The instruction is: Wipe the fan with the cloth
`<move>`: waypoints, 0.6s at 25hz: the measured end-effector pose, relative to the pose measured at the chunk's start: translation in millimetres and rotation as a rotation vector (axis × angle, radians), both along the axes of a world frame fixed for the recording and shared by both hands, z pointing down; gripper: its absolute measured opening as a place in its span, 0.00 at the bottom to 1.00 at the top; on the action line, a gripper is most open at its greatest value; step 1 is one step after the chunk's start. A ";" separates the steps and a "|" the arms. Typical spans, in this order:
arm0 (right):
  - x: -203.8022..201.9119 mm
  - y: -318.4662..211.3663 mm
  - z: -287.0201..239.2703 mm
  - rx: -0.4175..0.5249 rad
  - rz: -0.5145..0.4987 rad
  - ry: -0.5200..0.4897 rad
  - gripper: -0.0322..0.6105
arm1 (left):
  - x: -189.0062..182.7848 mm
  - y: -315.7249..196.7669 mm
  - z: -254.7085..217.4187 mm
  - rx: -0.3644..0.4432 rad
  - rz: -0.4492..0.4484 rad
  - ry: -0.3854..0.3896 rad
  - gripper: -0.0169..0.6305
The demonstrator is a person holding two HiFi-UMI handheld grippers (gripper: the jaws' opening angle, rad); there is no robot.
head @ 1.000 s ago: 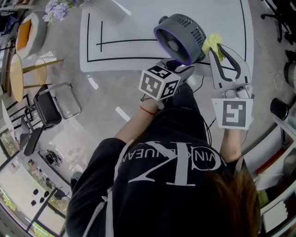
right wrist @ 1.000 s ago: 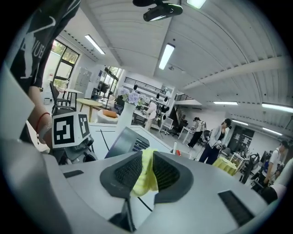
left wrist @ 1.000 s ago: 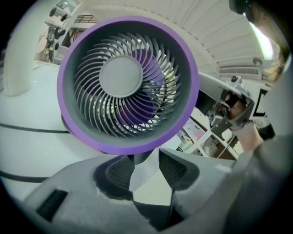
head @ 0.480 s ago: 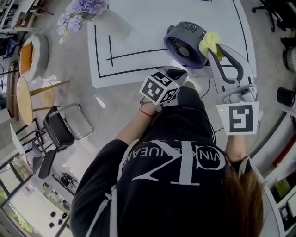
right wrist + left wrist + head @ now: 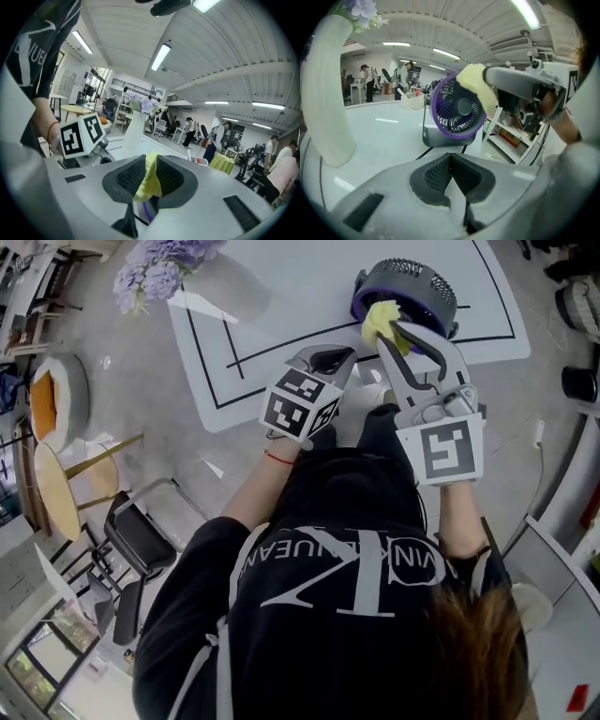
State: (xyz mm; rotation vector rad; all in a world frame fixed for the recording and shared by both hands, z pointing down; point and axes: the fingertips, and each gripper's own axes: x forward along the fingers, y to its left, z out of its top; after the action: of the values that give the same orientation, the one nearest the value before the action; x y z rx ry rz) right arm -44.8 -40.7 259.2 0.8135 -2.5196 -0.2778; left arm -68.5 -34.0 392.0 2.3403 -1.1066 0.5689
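Fan: the fan [image 5: 405, 284] stands upright on the white table [image 5: 281, 296], in the upper right of the head view. It has a grey body and a purple ring round the front grille. In the left gripper view it sits at the centre, with the grille facing the camera.
Cloth: the yellow cloth [image 5: 381, 319] is bunched into a small wad. It lies against the fan's purple ring, on the near edge in the head view and at the ring's upper right in the left gripper view.
Right tongs: the right gripper [image 5: 151, 161] is clenched on the cloth, which bulges out from between its ribbed pads. It reaches up the frame to the fan.
Left tongs: the left gripper [image 5: 450, 159] is clenched with its pads meeting and nothing between them. It hangs at the table's near edge, left of the right gripper, apart from the fan.
Table markings: black lines run across the white top, left of the fan.
Vase: a tall white vase [image 5: 328, 93] with pale purple flowers [image 5: 155, 273] stands at the table's left end, well apart from the fan.
Floor: a round stool [image 5: 56, 488] and a black chair [image 5: 141, 540] are at the left of the head view.
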 end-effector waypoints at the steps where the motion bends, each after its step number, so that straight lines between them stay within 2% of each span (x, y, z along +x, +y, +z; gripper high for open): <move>1: -5.5 -2.1 5.9 0.010 0.005 0.022 0.16 | -2.4 -0.5 -2.6 0.012 0.005 -0.002 0.05; 4: -21.3 -13.4 16.5 0.112 0.012 0.129 0.16 | -6.9 -3.7 -8.2 0.041 0.019 -0.001 0.05; 7: -29.1 -26.2 25.5 0.262 0.014 0.318 0.16 | -5.2 -3.8 -9.9 0.051 0.042 0.018 0.05; 9: -28.5 -30.6 34.2 0.325 0.016 0.437 0.16 | -2.0 -1.8 -8.8 0.051 0.063 0.021 0.05; 11: -27.5 -31.8 35.9 0.352 0.028 0.471 0.16 | 1.3 -0.9 -6.9 0.050 0.087 0.017 0.05; 15: -18.1 -34.1 26.5 0.420 0.108 0.470 0.16 | 4.5 -2.6 -4.3 0.048 0.110 0.023 0.04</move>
State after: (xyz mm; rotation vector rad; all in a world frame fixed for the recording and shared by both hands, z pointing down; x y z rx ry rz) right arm -62.9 -74.7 285.7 0.9085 -1.9930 -0.8728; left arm -64.0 -36.6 387.7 2.4552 -0.9963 0.5593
